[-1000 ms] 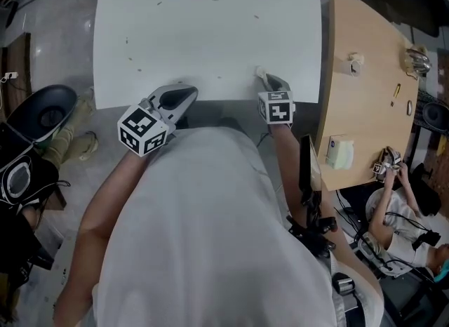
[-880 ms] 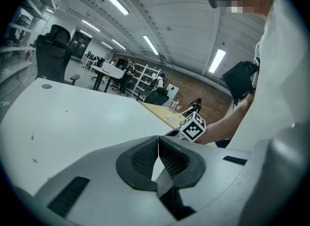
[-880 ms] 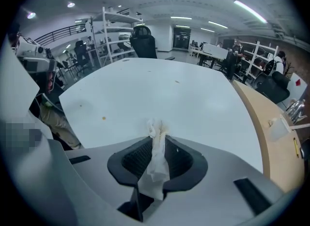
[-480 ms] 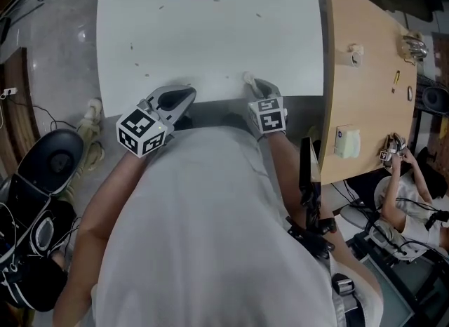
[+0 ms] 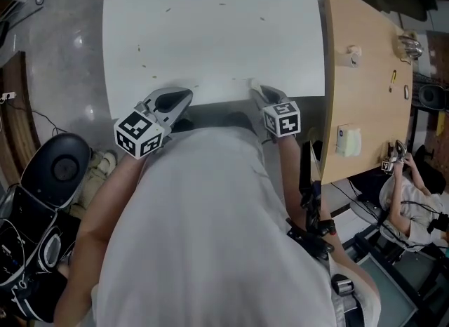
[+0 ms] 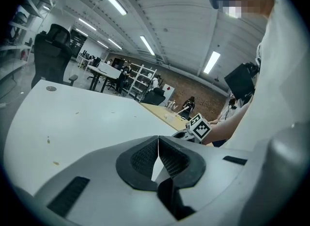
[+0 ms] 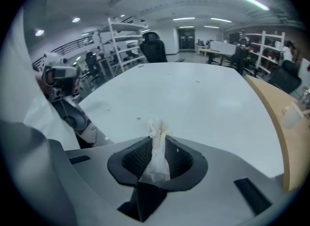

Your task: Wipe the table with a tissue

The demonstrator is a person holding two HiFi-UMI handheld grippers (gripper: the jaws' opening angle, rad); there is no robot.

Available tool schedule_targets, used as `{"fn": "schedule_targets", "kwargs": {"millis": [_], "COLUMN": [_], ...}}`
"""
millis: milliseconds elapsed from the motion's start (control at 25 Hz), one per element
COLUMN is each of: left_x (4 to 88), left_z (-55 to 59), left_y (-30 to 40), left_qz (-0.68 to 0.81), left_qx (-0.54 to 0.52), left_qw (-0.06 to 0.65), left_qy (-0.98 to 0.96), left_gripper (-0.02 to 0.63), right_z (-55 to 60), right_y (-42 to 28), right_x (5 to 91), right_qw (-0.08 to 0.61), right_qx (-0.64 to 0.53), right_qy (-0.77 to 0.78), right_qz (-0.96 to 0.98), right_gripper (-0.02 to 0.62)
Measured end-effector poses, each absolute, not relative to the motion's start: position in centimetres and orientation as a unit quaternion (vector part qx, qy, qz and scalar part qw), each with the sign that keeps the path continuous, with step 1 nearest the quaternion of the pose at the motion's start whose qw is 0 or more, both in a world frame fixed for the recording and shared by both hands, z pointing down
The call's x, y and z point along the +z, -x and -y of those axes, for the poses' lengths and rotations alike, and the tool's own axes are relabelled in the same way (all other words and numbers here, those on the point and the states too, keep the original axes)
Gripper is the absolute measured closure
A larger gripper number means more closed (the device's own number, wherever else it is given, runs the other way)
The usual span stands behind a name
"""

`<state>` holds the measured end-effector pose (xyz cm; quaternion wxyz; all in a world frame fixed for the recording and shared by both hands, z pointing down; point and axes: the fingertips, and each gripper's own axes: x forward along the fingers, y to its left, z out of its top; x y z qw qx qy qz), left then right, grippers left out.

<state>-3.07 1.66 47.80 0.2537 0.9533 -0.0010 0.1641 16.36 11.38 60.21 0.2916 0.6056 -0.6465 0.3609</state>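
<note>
Head view: low in the frame, the left gripper (image 5: 184, 98) and right gripper (image 5: 258, 91) sit at the white surface's (image 5: 210, 31) near edge. Left fingers (image 6: 140, 158) are pressed together, empty. Right fingers (image 7: 138, 159) pinch a crumpled tissue (image 7: 156, 152) at that edge. Farther up, small specks (image 5: 140, 50) dot the surface.
</note>
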Motion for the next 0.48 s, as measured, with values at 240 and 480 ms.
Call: {"fn": "schedule_targets", "kwargs": {"millis": [240,480], "left_x": [48.0,48.2], "left_z": [-1.7,-1.8], "left_y": [4.3,5.1], "left_qz": [0.009,0.012], "left_qx": [0.164,0.166], "left_qw": [0.259,0.256], "left_qy": [-0.952,-0.952], "left_gripper": [0.6,0.6], "right_z": [-11.8,-8.2], "right_y": [-24.0,-20.4], "right_x": [59.5,59.6], "right_qw": [0.252,0.296], "right_qx": [0.373,0.33], "right_qy": [-0.705,-0.659], "right_qz": [0.549,0.607], "right_gripper": [0.515,0.515]}}
